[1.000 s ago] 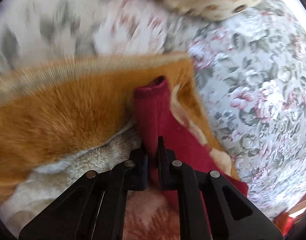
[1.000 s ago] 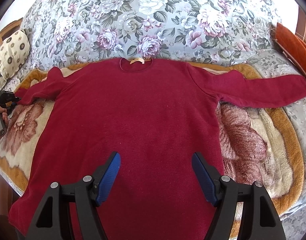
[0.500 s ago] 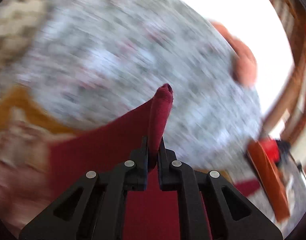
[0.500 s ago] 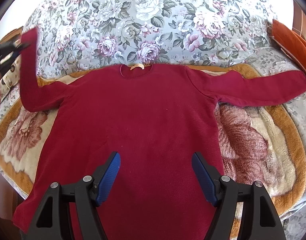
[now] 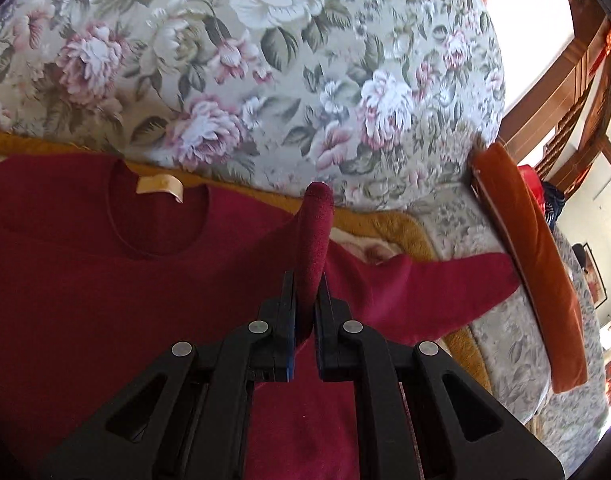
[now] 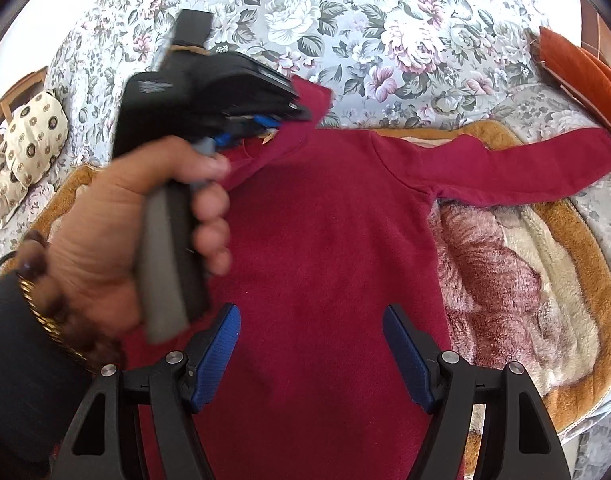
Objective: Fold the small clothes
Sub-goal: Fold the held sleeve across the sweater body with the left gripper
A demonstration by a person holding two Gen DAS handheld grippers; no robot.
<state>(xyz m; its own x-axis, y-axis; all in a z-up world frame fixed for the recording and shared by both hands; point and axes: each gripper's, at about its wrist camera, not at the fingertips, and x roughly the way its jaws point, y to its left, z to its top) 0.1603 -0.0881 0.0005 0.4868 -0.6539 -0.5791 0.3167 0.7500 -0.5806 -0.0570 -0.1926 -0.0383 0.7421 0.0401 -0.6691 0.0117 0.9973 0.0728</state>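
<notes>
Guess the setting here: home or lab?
Likely a home bedroom: a floral bedspread under a plush blanket, a patterned pillow at the side, wooden furniture behind.

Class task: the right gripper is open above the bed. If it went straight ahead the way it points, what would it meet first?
Most likely the red sweater: the open right gripper points at its body, nothing between. Depth is unclear.

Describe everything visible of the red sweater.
The red sweater is a dark crimson, fleecy, long-sleeved pullover with a round neck and a tan label inside the collar. It lies flat on a plush blanket over a floral bedspread. One sleeve stretches out flat; the other sleeve's cuff is pinched in the left gripper, lifted across the chest.
</notes>
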